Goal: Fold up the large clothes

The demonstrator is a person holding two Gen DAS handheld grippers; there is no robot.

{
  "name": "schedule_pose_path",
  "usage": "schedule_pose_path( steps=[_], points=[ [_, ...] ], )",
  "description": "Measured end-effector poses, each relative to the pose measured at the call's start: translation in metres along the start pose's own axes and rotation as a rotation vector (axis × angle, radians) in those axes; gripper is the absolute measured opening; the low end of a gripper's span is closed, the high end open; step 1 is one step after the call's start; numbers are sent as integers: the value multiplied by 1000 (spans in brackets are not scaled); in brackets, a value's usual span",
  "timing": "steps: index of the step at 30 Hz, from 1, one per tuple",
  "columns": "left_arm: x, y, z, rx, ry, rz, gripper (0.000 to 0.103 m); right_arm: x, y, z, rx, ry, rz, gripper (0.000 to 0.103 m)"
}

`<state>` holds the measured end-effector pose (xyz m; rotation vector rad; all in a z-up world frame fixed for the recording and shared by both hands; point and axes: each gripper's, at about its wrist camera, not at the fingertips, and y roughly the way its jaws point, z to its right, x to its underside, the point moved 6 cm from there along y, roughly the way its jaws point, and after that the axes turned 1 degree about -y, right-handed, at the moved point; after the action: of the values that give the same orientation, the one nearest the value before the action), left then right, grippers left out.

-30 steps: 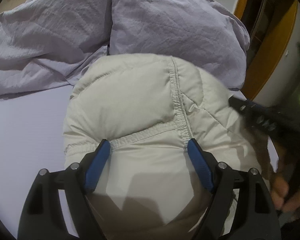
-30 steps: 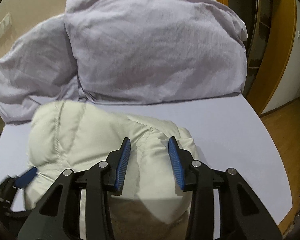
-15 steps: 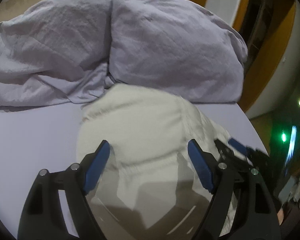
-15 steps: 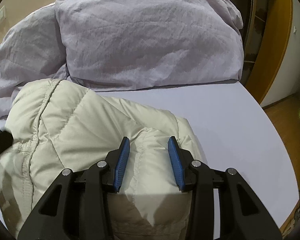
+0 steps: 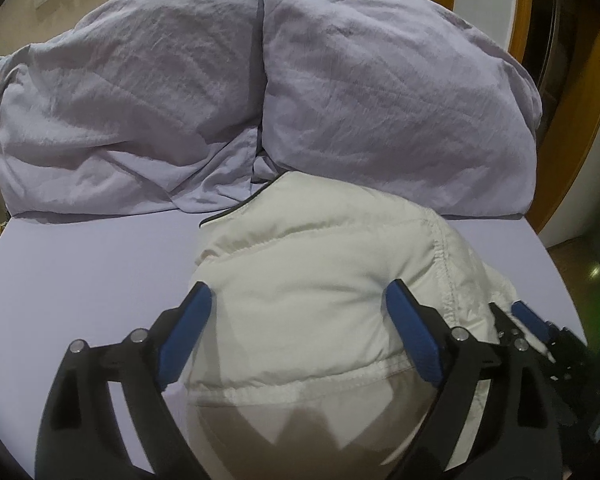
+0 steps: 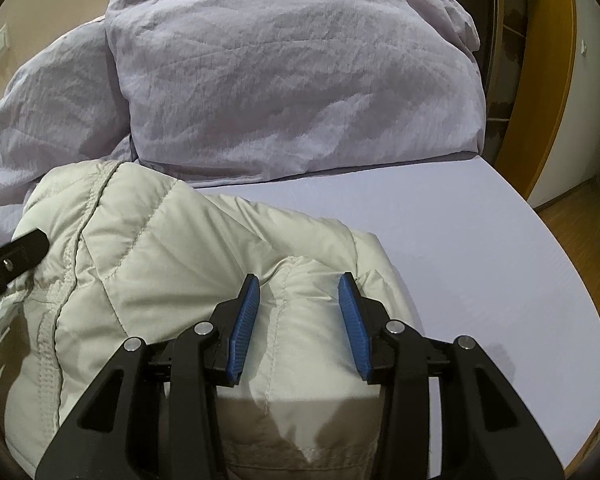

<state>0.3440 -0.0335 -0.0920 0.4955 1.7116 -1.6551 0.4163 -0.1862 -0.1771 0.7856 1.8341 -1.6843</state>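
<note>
A cream puffy jacket (image 5: 320,248) lies bunched on the lilac bed sheet (image 5: 80,272). My left gripper (image 5: 300,286) straddles its near bulge. Its jaws are opening wide with the jacket between them, and the left pad stands just off the fabric's edge. In the right wrist view the jacket (image 6: 160,240) fills the lower left. My right gripper (image 6: 300,278) is shut on a raised fold of it, with creases running in at both pads. The right gripper (image 5: 528,320) also shows at the jacket's right edge in the left wrist view. A left finger (image 6: 16,256) shows at the far left.
Two lilac pillows (image 5: 380,100) (image 5: 120,112) lean at the head of the bed, and the jacket's far end touches them. Bare sheet (image 6: 480,240) lies right of the jacket. The bed's right edge drops to a wooden floor (image 6: 580,216) beside a door frame (image 6: 548,80).
The jacket has come down onto the sheet. My left gripper pulled back from it and its jaws spread wider. My right gripper sank with its fold and kept its grip.
</note>
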Motion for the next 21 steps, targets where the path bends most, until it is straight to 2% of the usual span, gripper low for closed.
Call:
schedule_pose_path(
  steps=[7,9,11,12,21],
  points=[
    [9,12,-1,-23,38,12,91,-4,-1,1,-1,2,-5,48],
    [11,15,-2,-30,44,12,92,-7,-3,-1,4,-6,-5,53],
    [12,17,-3,-34,45,9,92,-12,-7,0,11,-3,5,69],
    [12,17,-3,-36,45,8,92,-14,-9,0,5,0,12,71],
    [13,21,-6,-33,39,5,93,-33,-14,-4,1,-24,59,71]
  ],
)
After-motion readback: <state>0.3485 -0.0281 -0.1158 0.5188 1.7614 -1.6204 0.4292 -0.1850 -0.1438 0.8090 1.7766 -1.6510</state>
